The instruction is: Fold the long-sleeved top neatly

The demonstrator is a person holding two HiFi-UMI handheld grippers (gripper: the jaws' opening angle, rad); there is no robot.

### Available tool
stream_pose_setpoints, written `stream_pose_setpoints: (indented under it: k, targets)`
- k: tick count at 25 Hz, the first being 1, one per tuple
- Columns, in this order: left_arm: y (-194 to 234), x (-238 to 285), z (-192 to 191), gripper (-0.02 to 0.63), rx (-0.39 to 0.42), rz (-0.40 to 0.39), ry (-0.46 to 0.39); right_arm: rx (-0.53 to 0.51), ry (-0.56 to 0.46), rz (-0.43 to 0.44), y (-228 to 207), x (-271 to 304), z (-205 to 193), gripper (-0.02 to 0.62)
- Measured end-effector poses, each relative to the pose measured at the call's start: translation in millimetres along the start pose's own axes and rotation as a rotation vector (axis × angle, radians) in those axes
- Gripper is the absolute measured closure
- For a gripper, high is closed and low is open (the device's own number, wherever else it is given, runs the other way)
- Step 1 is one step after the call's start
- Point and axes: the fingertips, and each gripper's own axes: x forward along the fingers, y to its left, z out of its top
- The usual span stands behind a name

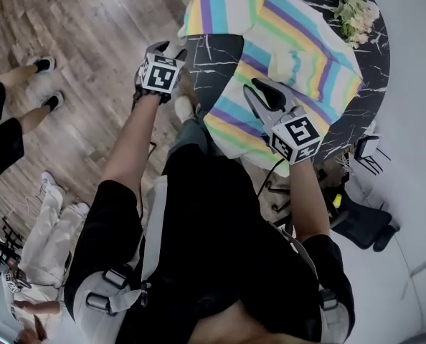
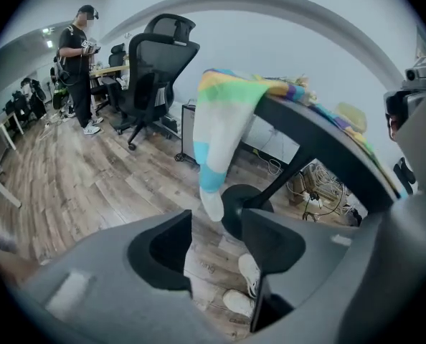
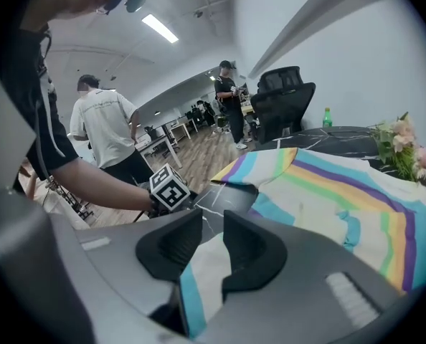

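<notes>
Grippers: two
Left gripper (image 2: 216, 228): jaws apart, empty
Right gripper (image 3: 211, 224): closed on hem of top (image 3: 328, 185)
Top: one, striped
Table (image 1: 220, 56): one, dark marble
Flowers (image 1: 355, 9): one bunch

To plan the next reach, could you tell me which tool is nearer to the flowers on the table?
Right. The right tool sits on the striped top, toward the flowers; the left tool is off the table's left edge.

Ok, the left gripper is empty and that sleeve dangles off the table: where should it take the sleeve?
I'd take the sleeve low down, just above its white cuff, coming from the open floor side. It hangs free and flat below the table rim, so the left gripper can straddle it.
</notes>
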Motion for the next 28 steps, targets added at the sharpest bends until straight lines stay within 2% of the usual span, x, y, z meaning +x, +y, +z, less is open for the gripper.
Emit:
stream_pose_setpoints:
  k: [3, 6, 8, 12, 15, 16, 18, 24, 28]
  targets:
    - [1, 22, 3, 0.377, -0.014, -0.017, 0.001, 0.023, -0.006, -0.013, -7, -5, -5, 0.494]
    - [2, 29, 13, 0.379, -0.132, -0.039, -0.049, 0.046, -0.005, -0.024, -13, -12, -12, 0.494]
    - [8, 31, 16, 0.391, -0.172, -0.028, -0.064, 0.052, -0.012, -0.031, -17, -16, -13, 0.494]
    - [16, 36, 13, 0.391, -0.123, 0.004, -0.05, 0.061, -0.028, -0.036, -21, -22, -11, 0.494]
    - [18, 40, 10, 0.396, -0.125, 0.005, -0.044, 0.06, -0.023, -0.037, -23, -21, -13, 0.495]
    - [18, 40, 10, 0.421, -0.13, 0.007, -0.043, 0.059, -0.022, -0.036, -23, -20, -13, 0.495]
    - [21, 38, 9, 0.559, -0.13, 0.025, -0.04, 0.055, -0.022, -0.034, -23, -18, -13, 0.495]
    - [34, 13, 12, 0.571, -0.101, 0.075, -0.013, 0.037, -0.024, -0.04, -21, -19, -10, 0.5]
    - [67, -23, 33, 0.572, -0.071, 0.202, -0.044, 0.027, -0.066, -0.039, -10, -23, 3, 0.502]
